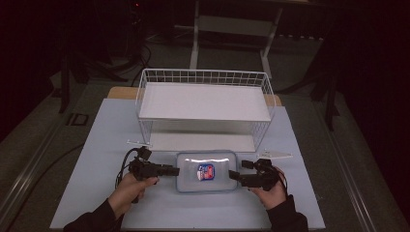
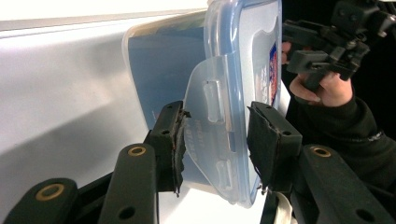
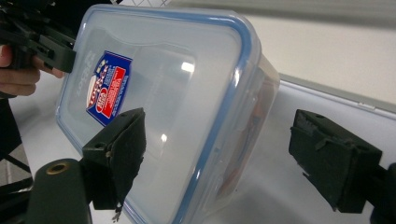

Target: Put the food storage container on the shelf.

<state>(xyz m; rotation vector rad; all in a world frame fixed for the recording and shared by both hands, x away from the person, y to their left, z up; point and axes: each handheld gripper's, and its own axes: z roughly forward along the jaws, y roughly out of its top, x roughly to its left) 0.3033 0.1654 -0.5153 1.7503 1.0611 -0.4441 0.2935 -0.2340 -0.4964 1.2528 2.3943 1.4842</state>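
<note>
A clear plastic container [image 1: 193, 181] with a blue-rimmed lid and a red and blue label [image 1: 206, 172] lies flat on the pale blue table [image 1: 106, 140]. My left gripper [image 1: 175, 171] is at its left end. In the left gripper view the two pads of my left gripper [image 2: 215, 126] are shut on the lid's latch flap [image 2: 210, 140]. My right gripper [image 1: 232, 175] is at the container's right end. In the right gripper view the jaws of my right gripper [image 3: 219, 140] stand wide around the container [image 3: 177, 93]: one pad over the lid, the other well off the side wall.
A white two-level wire rack [image 1: 203, 104] stands just behind the container, its lower shelf open toward me. Thin white strips lie at the rack's front feet [image 1: 278, 154]. Dark floor lies past the table's side edges.
</note>
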